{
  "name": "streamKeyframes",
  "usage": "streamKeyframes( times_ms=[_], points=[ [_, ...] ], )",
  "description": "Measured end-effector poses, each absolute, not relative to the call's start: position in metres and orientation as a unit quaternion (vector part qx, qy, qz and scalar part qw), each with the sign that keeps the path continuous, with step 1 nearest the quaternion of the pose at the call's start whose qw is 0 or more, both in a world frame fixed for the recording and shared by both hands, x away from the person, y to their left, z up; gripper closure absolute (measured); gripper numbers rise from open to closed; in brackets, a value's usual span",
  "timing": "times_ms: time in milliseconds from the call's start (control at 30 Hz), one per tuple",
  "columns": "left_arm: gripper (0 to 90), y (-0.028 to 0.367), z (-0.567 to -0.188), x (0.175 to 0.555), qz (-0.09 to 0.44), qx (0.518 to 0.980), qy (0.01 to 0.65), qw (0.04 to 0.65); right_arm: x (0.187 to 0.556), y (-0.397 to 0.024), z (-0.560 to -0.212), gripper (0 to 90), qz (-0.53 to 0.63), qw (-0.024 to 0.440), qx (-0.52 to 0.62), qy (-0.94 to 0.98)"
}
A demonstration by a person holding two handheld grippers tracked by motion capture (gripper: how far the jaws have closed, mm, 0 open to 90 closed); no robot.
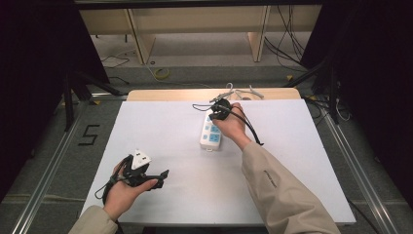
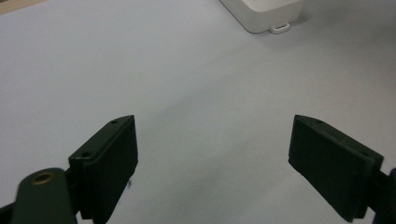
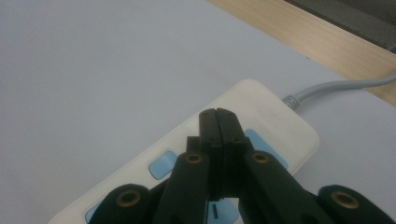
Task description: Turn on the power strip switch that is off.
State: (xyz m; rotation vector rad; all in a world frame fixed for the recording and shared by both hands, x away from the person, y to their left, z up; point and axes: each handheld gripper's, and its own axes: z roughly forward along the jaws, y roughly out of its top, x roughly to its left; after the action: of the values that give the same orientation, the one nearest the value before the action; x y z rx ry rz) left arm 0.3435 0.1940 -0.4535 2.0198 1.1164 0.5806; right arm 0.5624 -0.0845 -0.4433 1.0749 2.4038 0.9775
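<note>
A white power strip (image 1: 211,132) with pale blue sockets lies on the white sheet (image 1: 165,126), right of centre, toward the far side. Its grey cord (image 3: 327,88) leaves its far end. My right gripper (image 1: 220,109) hovers over that far end, jaws shut with nothing between them (image 3: 218,116); whether the tips touch the strip (image 3: 261,100) I cannot tell. My left gripper (image 1: 155,175) rests near the front left corner, jaws wide open over bare sheet (image 2: 212,126). The strip's near end (image 2: 266,11) lies well ahead of it.
A wooden table edge (image 1: 170,94) runs along the far side of the sheet, with grey cable ends (image 1: 238,91) lying on it. Beyond are floor cables and wooden shelving legs. Metal rails flank the table left and right.
</note>
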Motion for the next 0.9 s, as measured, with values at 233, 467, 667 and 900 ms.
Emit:
streamKeyframes(
  times_ms=[233, 467, 667, 900],
  points=[
    [15.2, 0.1938, -0.4536, 0.3436, 0.227, 0.788, 0.435, 0.372, 0.5647, -0.0816, -0.4418, 90.0, 0.342, 0.165, 0.377, 0.845],
    [15.2, 0.194, -0.4535, 0.3436, 0.226, 0.788, 0.435, 0.372, 0.5672, -0.0784, -0.4425, 90.0, 0.339, 0.165, 0.377, 0.846],
    [15.2, 0.1941, -0.4534, 0.3436, 0.226, 0.79, 0.433, 0.37, 0.5693, -0.0782, -0.4441, 90.0, 0.335, 0.165, 0.379, 0.847],
    [15.2, 0.1941, -0.4534, 0.3436, 0.226, 0.79, 0.434, 0.37, 0.5722, -0.0785, -0.4449, 90.0, 0.332, 0.165, 0.378, 0.848]
  ],
)
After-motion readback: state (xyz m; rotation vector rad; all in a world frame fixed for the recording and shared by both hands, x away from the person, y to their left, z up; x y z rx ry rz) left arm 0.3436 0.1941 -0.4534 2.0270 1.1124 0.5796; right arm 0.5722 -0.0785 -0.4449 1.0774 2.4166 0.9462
